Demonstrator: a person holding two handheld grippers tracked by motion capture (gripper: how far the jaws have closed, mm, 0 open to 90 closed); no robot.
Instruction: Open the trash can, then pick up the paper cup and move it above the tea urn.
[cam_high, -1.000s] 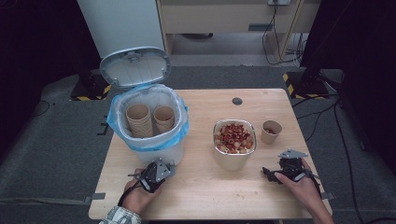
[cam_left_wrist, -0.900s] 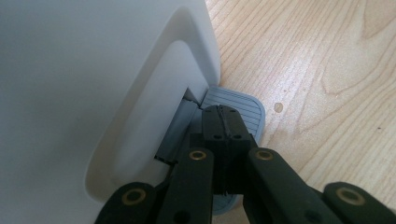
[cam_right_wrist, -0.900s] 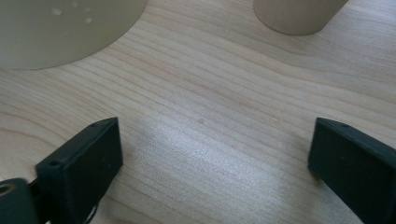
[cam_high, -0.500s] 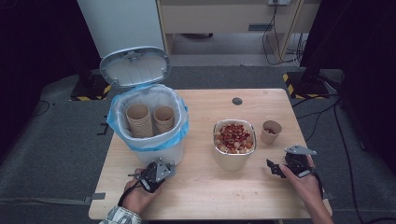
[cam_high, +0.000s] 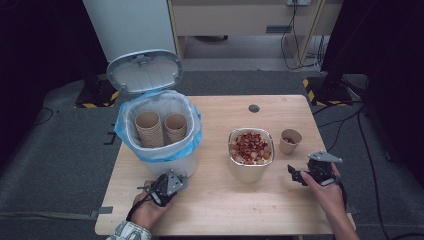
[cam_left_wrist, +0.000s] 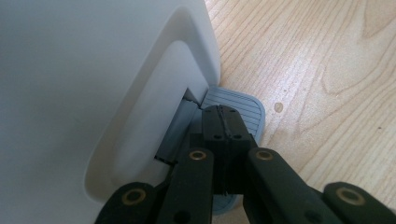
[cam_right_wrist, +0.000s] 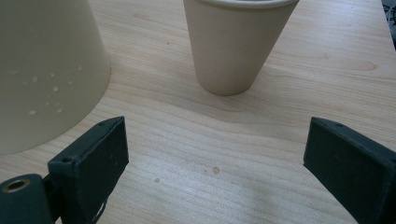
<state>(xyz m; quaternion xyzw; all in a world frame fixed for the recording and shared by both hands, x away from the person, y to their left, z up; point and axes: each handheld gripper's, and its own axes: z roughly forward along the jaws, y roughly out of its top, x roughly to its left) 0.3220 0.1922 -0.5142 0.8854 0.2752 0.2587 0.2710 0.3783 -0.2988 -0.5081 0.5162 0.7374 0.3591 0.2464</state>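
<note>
Pedal (cam_left_wrist: 232, 108) of the white bin (cam_high: 161, 131) lies under the closed tips of the left gripper (cam_high: 165, 186), whose jaws are pressed together and rest on its ribbed grey surface right at the foot of the bin's front wall. The bin stands at the left of the wooden table (cam_high: 225, 210) with its lid (cam_high: 144, 71) swung up and back, a blue liner (cam_high: 191, 142) folded over its rim, and two stacks of paper cups (cam_high: 164, 127) upright inside. To the right of the bin, near it but not touching, stands a pale tub (cam_high: 251, 154) heaped with red and tan snack pieces. A small paper cup (cam_high: 290, 141) sits just beside the tub on the side away from the bin. The right gripper (cam_high: 297, 174) is farther still from the bin, low over the table in front of that cup, its jaws spread wide and holding nothing. In the right gripper view the cup (cam_right_wrist: 237, 42) stands ahead between the two open jaws, with the tub's wall (cam_right_wrist: 44, 70) at the left edge.
</note>
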